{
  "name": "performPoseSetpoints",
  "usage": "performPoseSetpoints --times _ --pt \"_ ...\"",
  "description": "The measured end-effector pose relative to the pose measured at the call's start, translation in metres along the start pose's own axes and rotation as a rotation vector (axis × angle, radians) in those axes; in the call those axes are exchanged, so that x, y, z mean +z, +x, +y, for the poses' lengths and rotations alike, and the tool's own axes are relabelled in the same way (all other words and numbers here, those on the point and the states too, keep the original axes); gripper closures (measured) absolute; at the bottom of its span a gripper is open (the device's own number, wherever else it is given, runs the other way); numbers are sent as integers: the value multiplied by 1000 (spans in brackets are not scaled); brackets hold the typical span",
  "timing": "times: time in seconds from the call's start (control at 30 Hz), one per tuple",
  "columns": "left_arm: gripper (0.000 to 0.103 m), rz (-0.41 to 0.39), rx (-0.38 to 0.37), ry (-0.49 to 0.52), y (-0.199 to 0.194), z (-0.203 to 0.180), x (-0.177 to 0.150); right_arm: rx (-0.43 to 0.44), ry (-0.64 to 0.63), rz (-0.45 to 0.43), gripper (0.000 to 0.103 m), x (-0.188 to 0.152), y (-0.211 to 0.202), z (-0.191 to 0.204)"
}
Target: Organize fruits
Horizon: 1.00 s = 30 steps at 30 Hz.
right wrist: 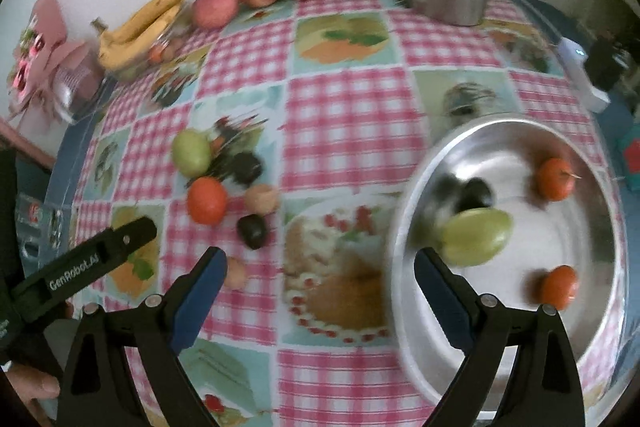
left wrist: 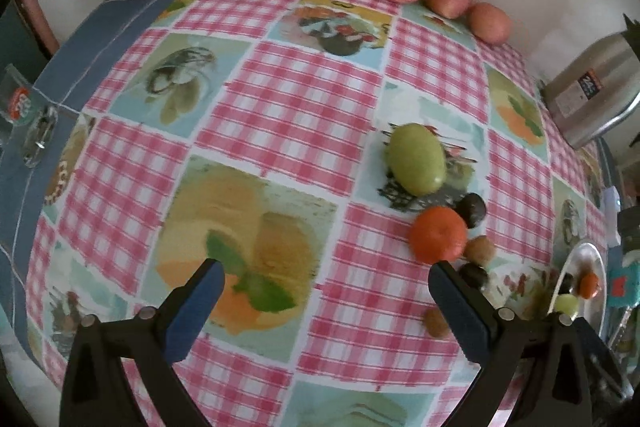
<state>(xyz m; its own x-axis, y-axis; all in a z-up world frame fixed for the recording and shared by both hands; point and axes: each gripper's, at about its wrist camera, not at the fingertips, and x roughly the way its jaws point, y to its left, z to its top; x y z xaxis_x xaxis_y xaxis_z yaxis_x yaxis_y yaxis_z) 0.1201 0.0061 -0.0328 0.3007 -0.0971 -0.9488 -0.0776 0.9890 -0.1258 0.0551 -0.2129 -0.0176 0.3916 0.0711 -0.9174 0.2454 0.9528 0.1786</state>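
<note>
While both grippers are held with jaws apart and empty, loose fruits (right wrist: pixel 224 187) are seen left of centre on the bench (right wrist: pixel 344 115); a blurred, probably green fruit (right wrist: pixel 476 235) lies in the metal bowl (right wrist: pixel 404 227). Next, another fruit must be grasped.

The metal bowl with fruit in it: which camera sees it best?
The right wrist view: the metal bowl fills its right side, open, with its fruit visible inside, though blurred. The left wrist view catches only a sliver of it at the right edge.

Left tool (left wrist: pixel 324 301) and right tool (right wrist: pixel 318 285) both gape wide, holding nothing.
</note>
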Motion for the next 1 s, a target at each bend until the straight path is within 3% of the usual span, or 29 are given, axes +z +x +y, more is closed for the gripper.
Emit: performPoseSetpoints --times 0.2,0.4,0.63,0.9,1.0 --pt "0 14 -13 97 6 -25 -7 -13 100 -13 8 2 -6 -30" --pt "0 79 -50 179 23 -50 -16 -14 136 -11 8 1 -7 -42" --pt "2 139 -100 181 39 -64 -25 -10 144 -6 8 0 -6 -44" --pt "24 133 -36 250 41 -83 -31 -10 144 6 8 -2 -3 -44" --pt "39 126 -17 284 40 -96 -34 -10 142 8 8 -2 -3 -44"
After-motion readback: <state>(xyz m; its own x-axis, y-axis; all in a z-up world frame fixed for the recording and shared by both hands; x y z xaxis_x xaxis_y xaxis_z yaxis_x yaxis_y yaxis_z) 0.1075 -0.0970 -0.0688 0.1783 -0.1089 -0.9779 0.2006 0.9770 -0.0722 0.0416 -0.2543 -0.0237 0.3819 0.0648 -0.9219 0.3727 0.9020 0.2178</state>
